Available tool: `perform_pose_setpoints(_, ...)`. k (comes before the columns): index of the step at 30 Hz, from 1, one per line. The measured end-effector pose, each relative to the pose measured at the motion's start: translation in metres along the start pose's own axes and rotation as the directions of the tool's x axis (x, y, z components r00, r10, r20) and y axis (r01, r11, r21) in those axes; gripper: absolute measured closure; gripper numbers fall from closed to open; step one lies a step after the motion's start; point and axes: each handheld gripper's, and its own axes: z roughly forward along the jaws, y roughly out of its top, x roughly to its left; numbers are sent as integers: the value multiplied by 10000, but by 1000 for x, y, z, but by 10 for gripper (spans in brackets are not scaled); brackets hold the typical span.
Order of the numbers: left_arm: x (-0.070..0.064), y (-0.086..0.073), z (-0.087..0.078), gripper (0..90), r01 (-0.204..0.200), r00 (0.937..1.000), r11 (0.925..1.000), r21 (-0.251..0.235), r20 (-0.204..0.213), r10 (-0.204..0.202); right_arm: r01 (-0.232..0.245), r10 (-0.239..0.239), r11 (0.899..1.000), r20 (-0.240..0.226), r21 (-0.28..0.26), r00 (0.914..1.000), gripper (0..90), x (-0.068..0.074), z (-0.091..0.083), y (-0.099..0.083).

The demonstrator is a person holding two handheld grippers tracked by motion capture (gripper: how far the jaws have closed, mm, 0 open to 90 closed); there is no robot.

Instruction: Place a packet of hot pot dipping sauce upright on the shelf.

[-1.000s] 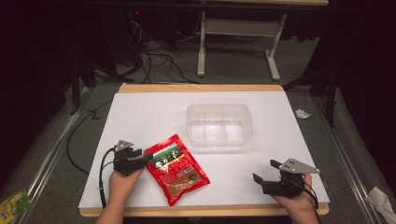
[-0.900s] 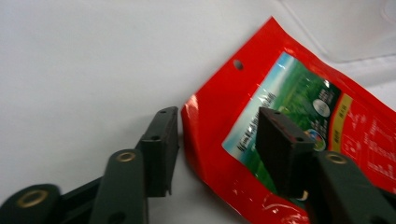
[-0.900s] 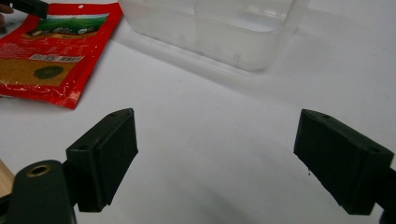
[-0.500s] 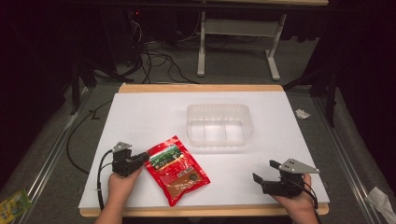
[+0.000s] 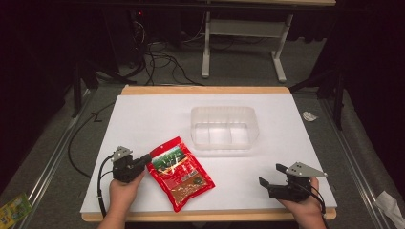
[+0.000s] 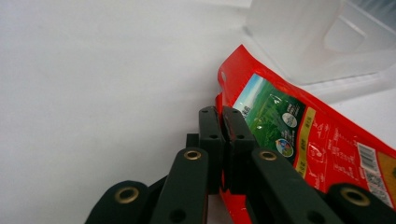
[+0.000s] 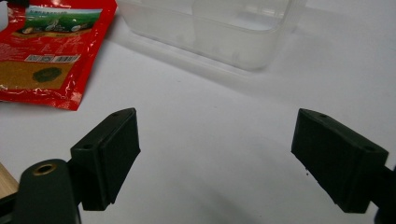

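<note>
Where its jaws meet, the left gripper pinches the near-left edge of the red pouch; in the left gripper view the two black jaws are pressed together with the pouch's red rim between them. From that grip the pouch lies flat on the white table, running slantwise toward the person's side, its green-pictured top end by the gripper and its brown lower part nearer the table's front edge. Just beyond the pouch's top corner stands the clear tub, close to the pouch though probably not touching it; the high view is too coarse to be sure. Dividers split the tub into compartments.

Well apart, at the front right of the table, the right gripper rests in the person's hand with its jaws spread wide over bare table, holding nothing. In the right gripper view the pouch and tub lie farther off beyond the jaws.
</note>
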Motion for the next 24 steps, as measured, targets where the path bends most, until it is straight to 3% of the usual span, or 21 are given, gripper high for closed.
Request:
perform_pose_setpoints(14, -22, 8, -26, 883, -520, 9986, 9916, -1186, -121, 509, 63, -63, 10000, 14, 37, 10000, 158, 1, 1, 0)
perform_pose_setpoints(24, -43, 14, -43, 883, -1178, 9930, 9717, -2049, -237, 1154, 50, -51, 9999, -88, -138, 9999, 154, 4, 0, 2)
